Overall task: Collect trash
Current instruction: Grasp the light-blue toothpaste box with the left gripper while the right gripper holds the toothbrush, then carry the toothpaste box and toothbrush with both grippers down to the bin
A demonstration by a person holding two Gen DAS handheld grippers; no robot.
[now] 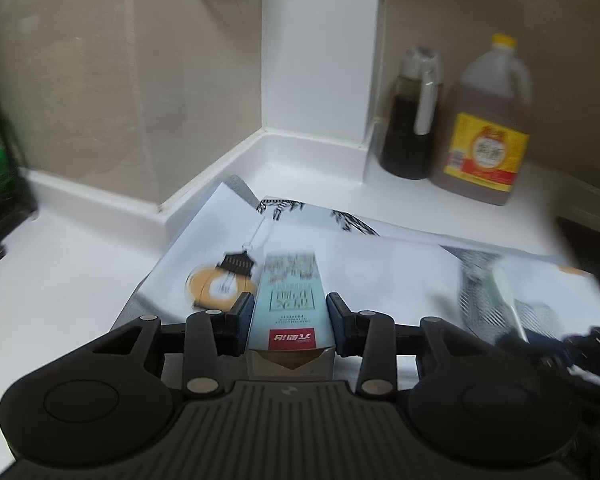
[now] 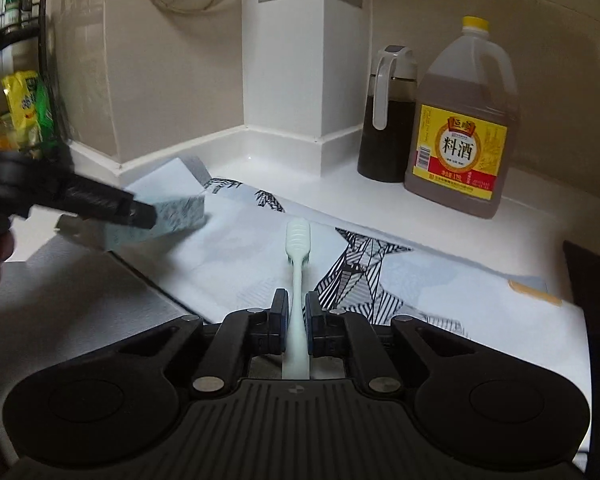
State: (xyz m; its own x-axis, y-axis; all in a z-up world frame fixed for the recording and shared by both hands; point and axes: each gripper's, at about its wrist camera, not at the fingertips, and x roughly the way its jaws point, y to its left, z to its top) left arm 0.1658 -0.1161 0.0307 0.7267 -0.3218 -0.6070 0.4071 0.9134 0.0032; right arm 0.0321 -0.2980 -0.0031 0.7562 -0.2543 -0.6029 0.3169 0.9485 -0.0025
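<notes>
Much of your left wrist view is smeared by motion blur, so the lantern print on the patterned paper sheet (image 1: 380, 264) and the small writing on the carton (image 1: 290, 304) cannot be read; only a red band with white characters near its close end stands out, seen upside down. That end of the carton is cut off behind the gripper body, its flap open. Your left gripper (image 1: 290, 316) is clamped on the carton, blue pads pressing both long sides, and the carton's long axis runs straight away from you along the fingers, above the sheet. In the right wrist view it shows at the left, blurred, held clear of the counter (image 2: 80, 280). Your right gripper (image 2: 296, 312) is closed tight on the handle of a pale toothbrush (image 2: 297, 264), which points forward along the fingers with its head furthest from you, over the sheet; the handle's end is hidden under the gripper. In the corner, the yellow-capped jug (image 2: 460, 128) carries a yellow label reading 料酒, beside a dark oil dispenser (image 2: 386, 120). The packets in the rack (image 2: 24, 112) are too blurred to read.
</notes>
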